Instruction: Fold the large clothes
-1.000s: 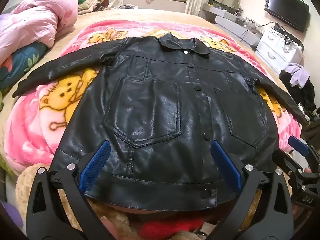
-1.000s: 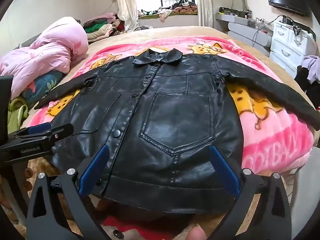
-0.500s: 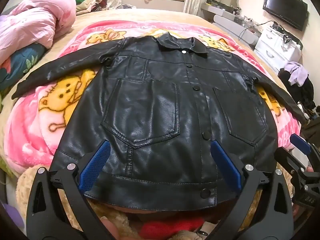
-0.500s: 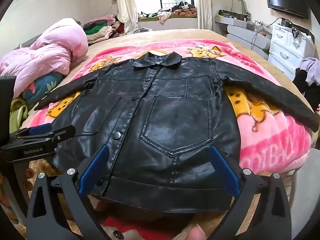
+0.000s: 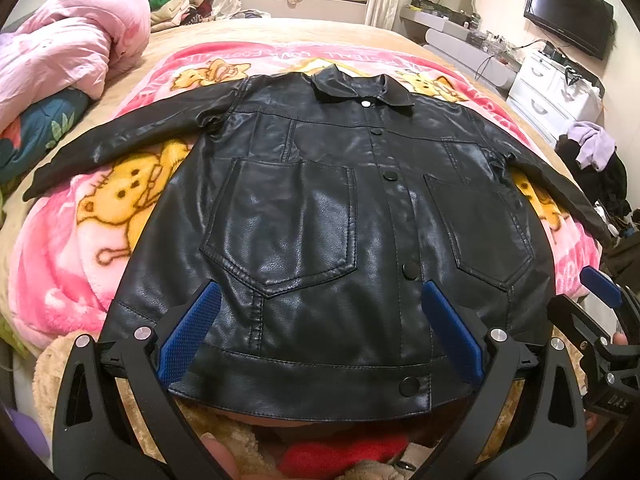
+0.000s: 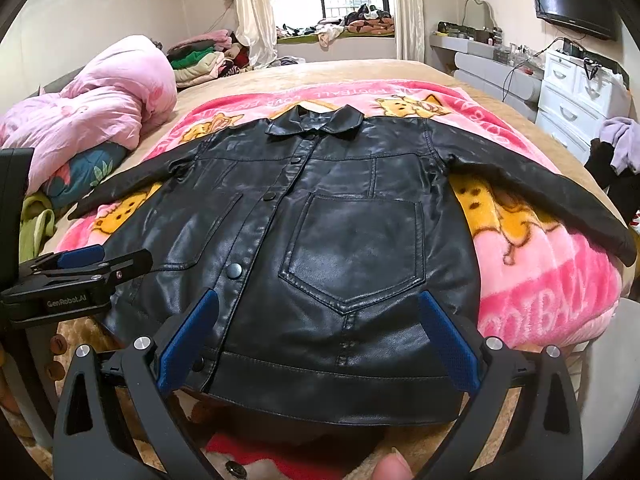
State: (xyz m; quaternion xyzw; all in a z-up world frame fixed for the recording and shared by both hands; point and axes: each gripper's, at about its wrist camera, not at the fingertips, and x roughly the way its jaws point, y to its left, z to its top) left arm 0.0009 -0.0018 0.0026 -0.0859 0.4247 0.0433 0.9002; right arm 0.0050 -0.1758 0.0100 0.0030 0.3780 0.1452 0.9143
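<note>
Hovering above the near hem, the left gripper (image 5: 320, 332) had its blue pads (image 5: 188, 336) spread wide and held nothing; the right gripper (image 6: 318, 332) was just as wide and just as empty, and both looked poised to choose a hold rather than to take one; under them the black leather jacket (image 5: 320, 216) lay face up and buttoned on the pink cartoon blanket (image 5: 80, 248), collar (image 6: 316, 122) far from the tools, hem nearest; its left sleeve (image 5: 120, 140) and right sleeve (image 6: 540, 192) stretched out flat to either side, probably spread so that each could be folded inward first; a pink quilt (image 6: 100, 112) sat bunched at the bed's far left, well apart.
</note>
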